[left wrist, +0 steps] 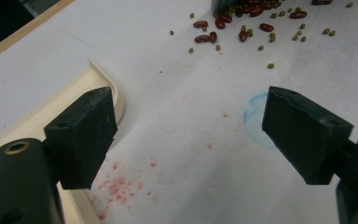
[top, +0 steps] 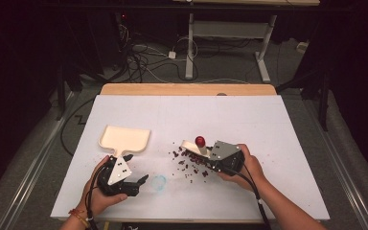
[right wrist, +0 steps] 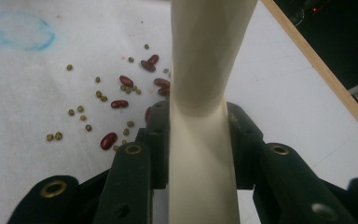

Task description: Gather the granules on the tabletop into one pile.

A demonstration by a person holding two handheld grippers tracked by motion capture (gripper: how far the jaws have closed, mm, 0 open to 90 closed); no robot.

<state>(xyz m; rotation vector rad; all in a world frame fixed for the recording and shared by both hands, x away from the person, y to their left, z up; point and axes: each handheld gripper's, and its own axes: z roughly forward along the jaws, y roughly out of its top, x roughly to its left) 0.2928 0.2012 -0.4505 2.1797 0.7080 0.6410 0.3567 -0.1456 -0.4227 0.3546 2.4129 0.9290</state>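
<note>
A cream dustpan (top: 124,138) lies flat on the white table, left of centre; its rim (left wrist: 103,78) shows beside my left jaw. Just below its handle my left gripper (top: 136,168) (left wrist: 191,126) stands open over bare table, nothing between the jaws. My right gripper (top: 202,155) (right wrist: 198,112) is shut on the stem of a cream sweeping tool (top: 191,145) (right wrist: 205,70) with a red knob (top: 200,141). Red beans and small green beans (top: 189,164) (left wrist: 242,25) (right wrist: 116,98) lie scattered under and left of that tool.
A blue circle (top: 159,182) (left wrist: 256,114) (right wrist: 18,31) is drawn on the table between the two grippers. Pink stains (left wrist: 119,184) mark the surface near the dustpan. A wooden strip (top: 187,89) runs along the far edge, with cables and a desk frame on the floor beyond.
</note>
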